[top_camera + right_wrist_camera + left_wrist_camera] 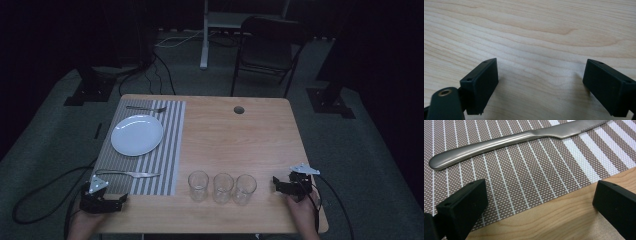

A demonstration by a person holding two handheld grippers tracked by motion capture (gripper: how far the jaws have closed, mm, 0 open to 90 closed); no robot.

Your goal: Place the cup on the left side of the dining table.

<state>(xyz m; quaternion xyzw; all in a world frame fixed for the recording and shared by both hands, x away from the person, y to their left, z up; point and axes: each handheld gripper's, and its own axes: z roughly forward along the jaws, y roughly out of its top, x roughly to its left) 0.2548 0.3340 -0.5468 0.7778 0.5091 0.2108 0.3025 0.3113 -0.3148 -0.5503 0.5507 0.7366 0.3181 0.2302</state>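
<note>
Knife looks like the pick: left gripper jaws spread empty, right gripper too, so grab the handle square.

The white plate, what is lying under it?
The white plate rests on a striped placemat, which lies on the wooden table. A fork and a knife lie on the mat beside it. The mat directly under the plate is covered.

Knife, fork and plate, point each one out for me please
knife (499, 142): left gripper view, middle of its handle.
fork (146, 108): high view, middle of its shaft.
plate (136, 135): high view, centre of its white face.
</note>
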